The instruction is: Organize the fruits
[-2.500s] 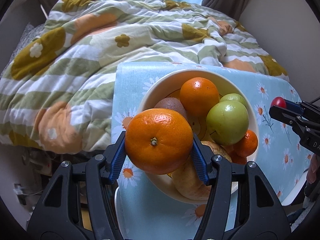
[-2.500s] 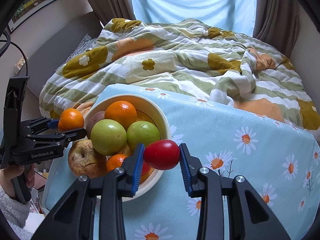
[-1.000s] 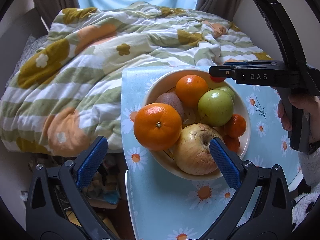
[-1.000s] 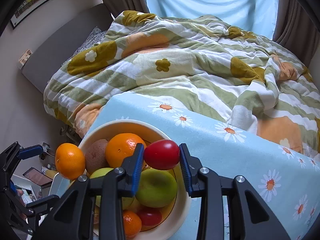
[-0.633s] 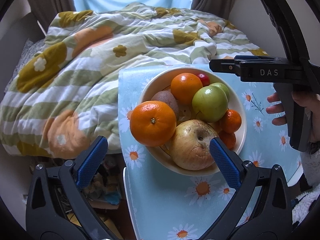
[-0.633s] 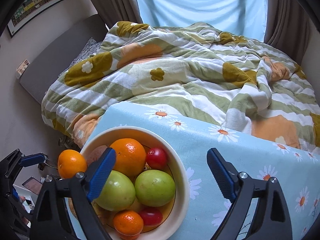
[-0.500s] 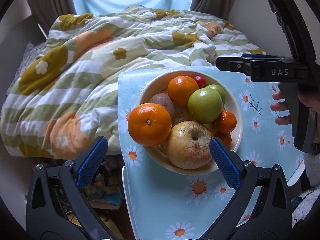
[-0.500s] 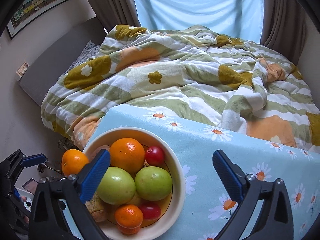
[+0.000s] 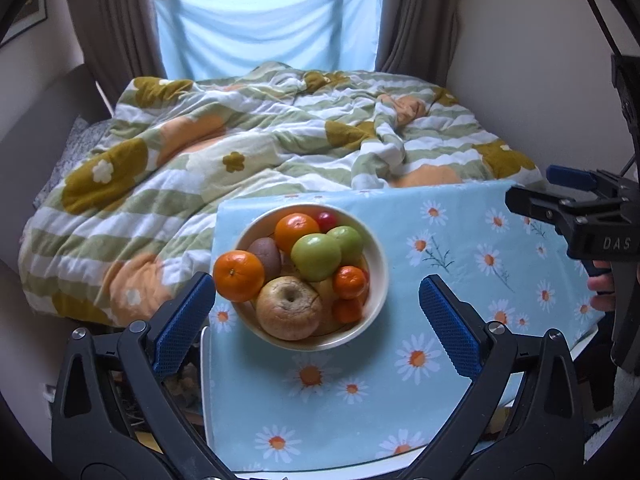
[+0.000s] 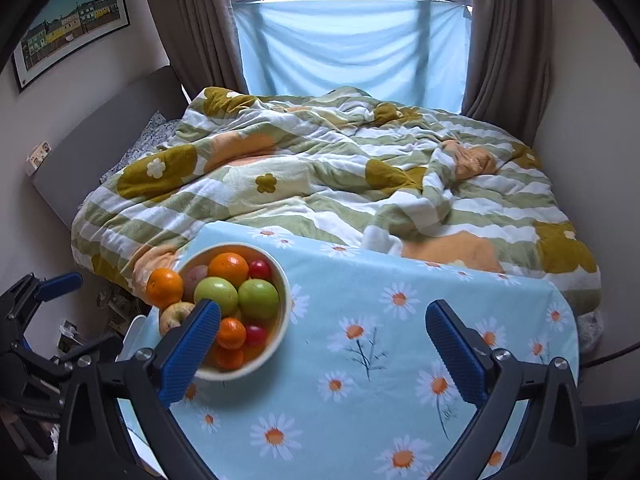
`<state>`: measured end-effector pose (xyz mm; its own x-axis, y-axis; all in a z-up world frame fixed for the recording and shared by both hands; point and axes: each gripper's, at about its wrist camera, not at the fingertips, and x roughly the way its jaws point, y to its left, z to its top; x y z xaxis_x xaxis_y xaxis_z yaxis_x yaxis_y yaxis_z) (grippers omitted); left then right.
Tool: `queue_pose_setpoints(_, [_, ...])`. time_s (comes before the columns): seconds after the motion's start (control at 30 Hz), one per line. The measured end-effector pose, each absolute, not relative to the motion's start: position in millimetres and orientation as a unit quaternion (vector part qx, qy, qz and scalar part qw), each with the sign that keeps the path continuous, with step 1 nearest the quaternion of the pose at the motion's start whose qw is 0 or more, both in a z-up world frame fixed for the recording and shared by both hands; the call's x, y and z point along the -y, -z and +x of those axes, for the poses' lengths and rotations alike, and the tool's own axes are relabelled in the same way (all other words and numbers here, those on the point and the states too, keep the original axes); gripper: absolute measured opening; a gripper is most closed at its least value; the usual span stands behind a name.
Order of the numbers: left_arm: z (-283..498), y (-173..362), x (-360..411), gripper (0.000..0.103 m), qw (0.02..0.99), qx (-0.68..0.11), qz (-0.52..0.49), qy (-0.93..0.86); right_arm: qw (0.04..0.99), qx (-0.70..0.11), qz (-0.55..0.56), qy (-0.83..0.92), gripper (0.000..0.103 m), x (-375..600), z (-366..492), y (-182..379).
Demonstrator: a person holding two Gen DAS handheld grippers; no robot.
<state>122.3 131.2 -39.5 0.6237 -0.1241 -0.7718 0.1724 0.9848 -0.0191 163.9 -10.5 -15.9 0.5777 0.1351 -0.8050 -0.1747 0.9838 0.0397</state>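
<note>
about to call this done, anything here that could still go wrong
1. The big orange sits on the bowl rim at the table's left edge, overhanging it; it could roll off.
2. Fruit is heaped, so a bump could shift the pile.
Both the left tool and right tool are open and clear.

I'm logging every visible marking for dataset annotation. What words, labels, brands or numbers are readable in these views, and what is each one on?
"DAS": pale letters on the black body of the right hand-held gripper, seen at the right edge of the left wrist view.

Wall picture, right wrist view: colourful houses, no text I can read.

Small white box by the headboard: any marking is too small to read.

No lettering shows on the bowl, fruit or tablecloth.
</note>
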Motion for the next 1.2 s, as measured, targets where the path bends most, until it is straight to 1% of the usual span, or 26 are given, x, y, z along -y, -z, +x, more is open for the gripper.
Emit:
queue_pose_setpoints(0.23, [85,19,-103,0.103,0.913,-0.404,0.007,0.064,0.899,-0.438,-0.017,-0.017,0.102,56,103,-2])
queue_pose_setpoints(0.5, [50,20,-78,0.103,0.920,-0.388,0.018,0.047,0.899,-0.437,0.008,0.021,0.102,90,60,0])
queue_pose_setpoints(0.73, [40,19,-68,0.103,0.922,-0.385,0.018,0.046,0.904,-0.427,0.013,0.033,0.102,103,43,-4])
queue_pose_setpoints(1.2, [36,16,-63,0.103,0.924,-0.381,0.022,0.041,0.908,-0.418,0.008,0.035,0.102,105,39,-8])
